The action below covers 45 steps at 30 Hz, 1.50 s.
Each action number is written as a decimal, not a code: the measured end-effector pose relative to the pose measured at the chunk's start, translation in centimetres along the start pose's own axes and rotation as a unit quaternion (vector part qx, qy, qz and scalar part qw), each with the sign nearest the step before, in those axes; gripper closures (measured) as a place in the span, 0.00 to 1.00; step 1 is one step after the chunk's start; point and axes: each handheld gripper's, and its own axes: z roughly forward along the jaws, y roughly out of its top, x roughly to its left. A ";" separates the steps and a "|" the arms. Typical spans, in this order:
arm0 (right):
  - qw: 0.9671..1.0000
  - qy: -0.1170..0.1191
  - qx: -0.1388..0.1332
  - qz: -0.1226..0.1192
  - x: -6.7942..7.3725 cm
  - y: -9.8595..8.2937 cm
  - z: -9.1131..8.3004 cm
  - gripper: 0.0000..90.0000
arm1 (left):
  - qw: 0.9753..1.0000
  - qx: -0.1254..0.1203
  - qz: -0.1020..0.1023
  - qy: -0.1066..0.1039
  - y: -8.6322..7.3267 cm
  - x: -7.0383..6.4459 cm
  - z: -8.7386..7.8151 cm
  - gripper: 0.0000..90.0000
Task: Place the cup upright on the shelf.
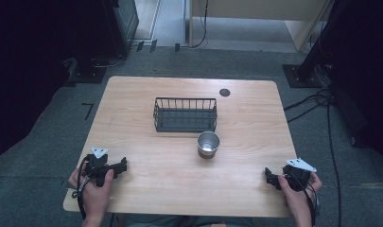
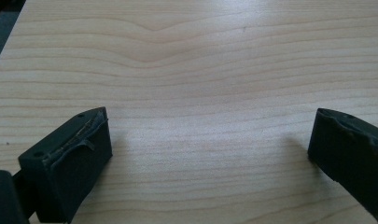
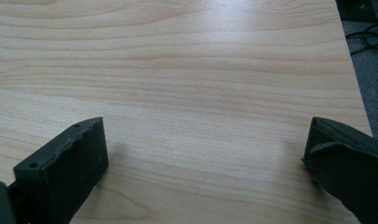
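A black wire basket (image 1: 185, 115) stands near the middle of the wooden table (image 1: 146, 90), empty as far as I can see. Just in front of its right end sits a shiny metal cup (image 1: 208, 144), upright and open at the top. My left gripper (image 1: 119, 166) rests low at the front left of the table, held in a hand. In the left gripper view my left gripper (image 2: 210, 140) is open over bare wood. My right gripper (image 1: 270, 178) sits at the front right. In the right gripper view my right gripper (image 3: 205, 144) is open too, with nothing between its jaws.
A dark round cable port (image 1: 224, 92) lies in the table's far right part. Cables (image 1: 317, 101) trail over the grey floor to the right of the table. Dark stands and equipment sit at the back left and right.
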 end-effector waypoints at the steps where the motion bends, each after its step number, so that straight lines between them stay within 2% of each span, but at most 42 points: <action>1: 1.000 0.000 0.000 0.000 0.0 0.0 0.0 0.00 | 1.000 0.000 0.000 0.000 0.0 0.0 0.0 0.00; 4: 1.000 -0.001 0.000 0.002 0.0 0.0 0.0 0.00 | 1.000 0.000 -0.001 0.000 0.0 0.0 0.0 0.00; 5: 1.000 -0.009 0.000 0.013 0.2 0.1 0.0 0.00 | 1.000 0.000 0.000 0.000 0.0 0.0 0.0 0.00; 7: 1.000 -0.018 -0.002 0.014 0.5 0.2 0.0 0.00 | 1.000 0.000 -0.001 0.000 0.0 0.0 0.0 0.00; 12: 0.999 0.007 -0.028 0.030 1.4 1.2 -0.9 0.00 | 1.000 0.000 -0.001 0.000 0.0 0.0 0.0 0.00; 15: 0.999 0.010 -0.031 0.027 1.8 1.6 -1.1 0.00 | 1.000 0.000 -0.001 0.000 0.0 0.0 0.0 0.00; 22: 0.998 0.036 -0.045 0.017 3.5 3.1 -1.8 0.00 | 1.000 0.000 -0.001 0.000 0.0 0.0 0.0 0.00; 23: 0.998 0.043 -0.048 0.009 4.2 3.5 -1.9 0.00 | 1.000 0.000 -0.001 0.000 0.0 0.0 0.0 0.00; 28: 0.997 0.058 -0.052 0.000 5.5 4.4 -2.0 0.00 | 1.000 -0.001 -0.001 0.000 0.0 0.0 0.0 0.00; 29: 0.996 0.066 -0.054 -0.008 6.3 5.0 -1.9 0.00 | 1.000 -0.001 -0.001 0.000 0.0 0.0 0.0 0.00; 30: 0.996 0.066 -0.054 -0.008 6.3 5.0 -1.9 0.00 | 1.000 -0.001 -0.001 0.000 0.0 0.0 0.0 0.00; 35: 0.994 0.092 -0.059 -0.032 8.7 6.1 -1.7 0.00 | 1.000 0.000 -0.001 0.000 0.0 0.0 0.0 0.00; 37: 0.993 0.099 -0.059 -0.034 9.2 6.3 -1.7 0.00 | 1.000 -0.001 -0.001 0.001 0.0 0.0 0.0 0.00; 40: 0.990 0.120 -0.059 -0.043 10.8 6.7 -1.2 0.00 | 1.000 -0.001 0.000 0.001 0.0 0.0 0.0 0.00; 44: 0.988 0.134 -0.055 -0.051 12.3 6.8 -0.7 0.00 | 1.000 0.000 0.000 0.000 0.0 0.0 0.0 0.00; 45: 0.988 0.134 -0.055 -0.051 12.3 6.8 -0.7 0.00 | 1.000 0.000 0.000 0.000 0.0 0.0 0.0 0.00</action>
